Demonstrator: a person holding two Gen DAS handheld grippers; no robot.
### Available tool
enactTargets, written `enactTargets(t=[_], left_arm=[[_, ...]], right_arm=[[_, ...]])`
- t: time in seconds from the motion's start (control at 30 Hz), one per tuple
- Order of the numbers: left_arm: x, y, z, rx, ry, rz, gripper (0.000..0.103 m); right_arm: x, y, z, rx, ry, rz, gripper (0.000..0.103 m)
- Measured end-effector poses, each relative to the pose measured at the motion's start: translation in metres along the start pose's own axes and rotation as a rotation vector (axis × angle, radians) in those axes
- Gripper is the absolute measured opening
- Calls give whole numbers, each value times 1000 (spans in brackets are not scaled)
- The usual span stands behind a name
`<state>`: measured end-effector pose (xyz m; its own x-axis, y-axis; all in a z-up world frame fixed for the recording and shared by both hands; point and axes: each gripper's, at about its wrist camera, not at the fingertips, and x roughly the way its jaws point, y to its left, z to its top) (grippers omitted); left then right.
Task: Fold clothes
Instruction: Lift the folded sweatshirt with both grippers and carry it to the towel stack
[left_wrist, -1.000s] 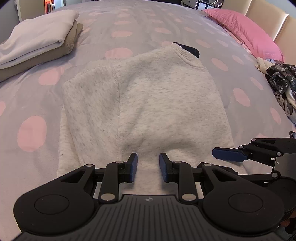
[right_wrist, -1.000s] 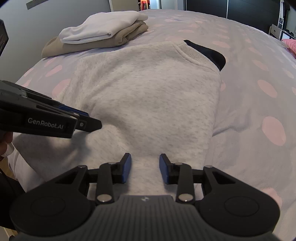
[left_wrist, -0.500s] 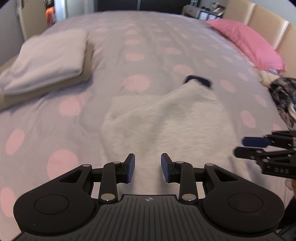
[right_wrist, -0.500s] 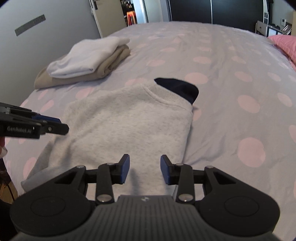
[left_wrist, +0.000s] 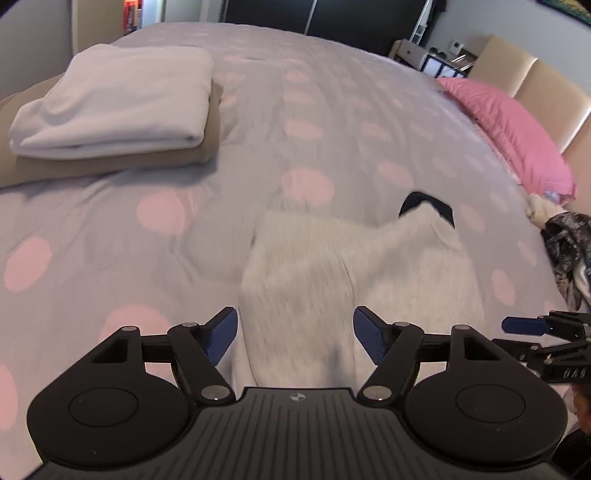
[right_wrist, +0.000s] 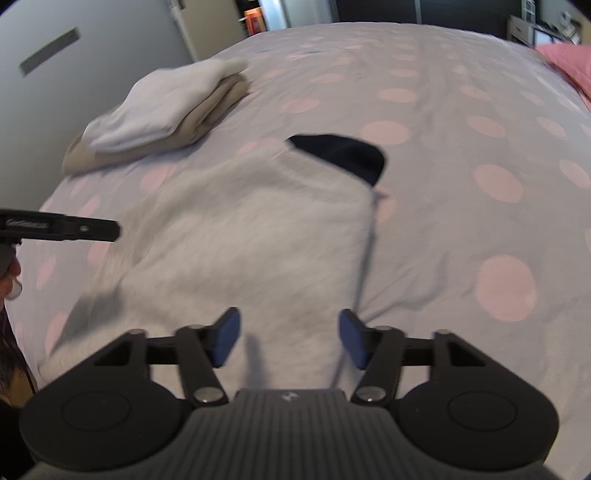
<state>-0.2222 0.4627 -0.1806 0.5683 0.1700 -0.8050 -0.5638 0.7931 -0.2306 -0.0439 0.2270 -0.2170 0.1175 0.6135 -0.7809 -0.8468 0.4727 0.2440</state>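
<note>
Spotted bed (left_wrist: 332, 110), grey sweatshirt (right_wrist: 251, 236), folded stack (left_wrist: 110, 110)

Grey sweatshirt (left_wrist: 354, 280) motion-blurred in both views, its near hem hidden behind the tongs' bodies.

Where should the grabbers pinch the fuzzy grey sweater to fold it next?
Probably the near bottom edge of the grey sweater, one corner each. It lies flat on the spotted bed cover, its dark-lined collar far away and its hem closest. The left gripper and right gripper are open just above that hem, so come in low from the near side.
</note>
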Motion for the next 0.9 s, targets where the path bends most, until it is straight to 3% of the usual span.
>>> enactTargets(t=[0.23, 0.3, 0.6, 0.67, 0.73, 0.9], left_arm=[[52, 44, 9, -60, 130, -77, 68], [63, 55, 4, -102, 146, -133, 68], [79, 72, -8, -187, 96, -276, 67], [83, 69, -10, -199, 89, -301, 62], [87, 67, -11, -210, 82, -325, 49], [89, 58, -9, -193, 86, -316, 34]], right_arm=[[15, -34, 17, 155, 54, 72, 79], [23, -41, 16, 185, 73, 84, 79], [63, -72, 8, 356, 108, 232, 82], [71, -72, 9, 352, 113, 249, 82], [76, -72, 10, 353, 114, 260, 82], [79, -71, 9, 360, 100, 267, 76]])
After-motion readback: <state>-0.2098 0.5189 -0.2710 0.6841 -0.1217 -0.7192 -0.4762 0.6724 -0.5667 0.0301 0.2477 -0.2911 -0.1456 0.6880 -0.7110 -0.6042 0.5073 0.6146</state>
